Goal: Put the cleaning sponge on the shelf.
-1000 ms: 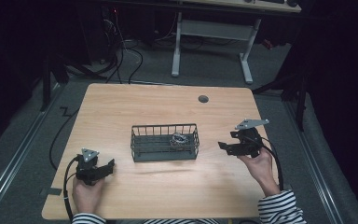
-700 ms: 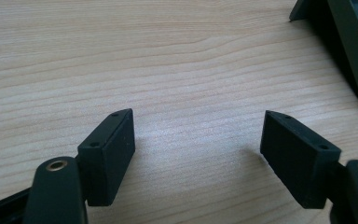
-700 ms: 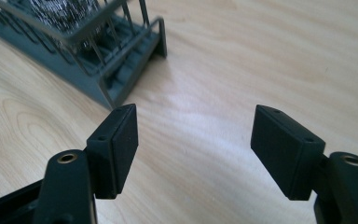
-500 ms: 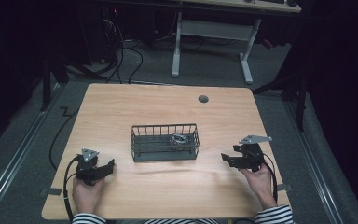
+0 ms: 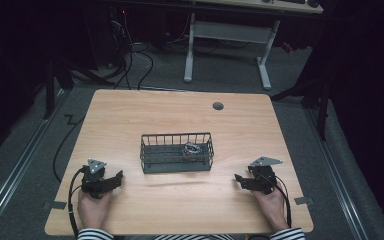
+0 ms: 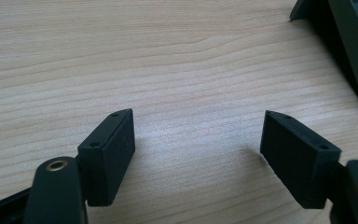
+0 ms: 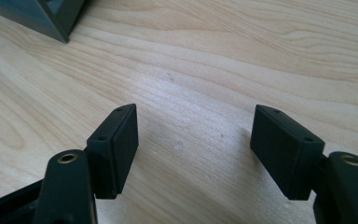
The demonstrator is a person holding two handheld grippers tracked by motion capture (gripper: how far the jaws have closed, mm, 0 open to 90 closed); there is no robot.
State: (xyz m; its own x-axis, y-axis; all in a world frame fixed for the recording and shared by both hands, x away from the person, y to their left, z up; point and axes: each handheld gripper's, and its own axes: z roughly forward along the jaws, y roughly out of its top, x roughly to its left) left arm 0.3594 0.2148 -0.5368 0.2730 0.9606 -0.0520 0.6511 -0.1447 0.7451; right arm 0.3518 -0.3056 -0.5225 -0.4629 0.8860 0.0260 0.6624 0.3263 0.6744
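High view: a dark wire basket (image 5: 176, 152) sits near the middle of a light wooden table (image 5: 130, 115), holding a small tangle of metallic material (image 5: 192, 148) toward its right end; what the tangle is cannot be made out. A person in striped sleeves rests both hands on the table's near edge, one on each side of the basket and well apart from it. The left gripper (image 5: 114, 178) lies low on the wood, pointing right toward the basket, its jaws spread wide with bare table between them in the left gripper view (image 6: 198, 144). The right gripper (image 5: 240, 180) mirrors it, pointing left, jaws likewise parted over bare wood in the right gripper view (image 7: 193, 140). A round grommet hole (image 5: 218, 106) marks the table's far side.
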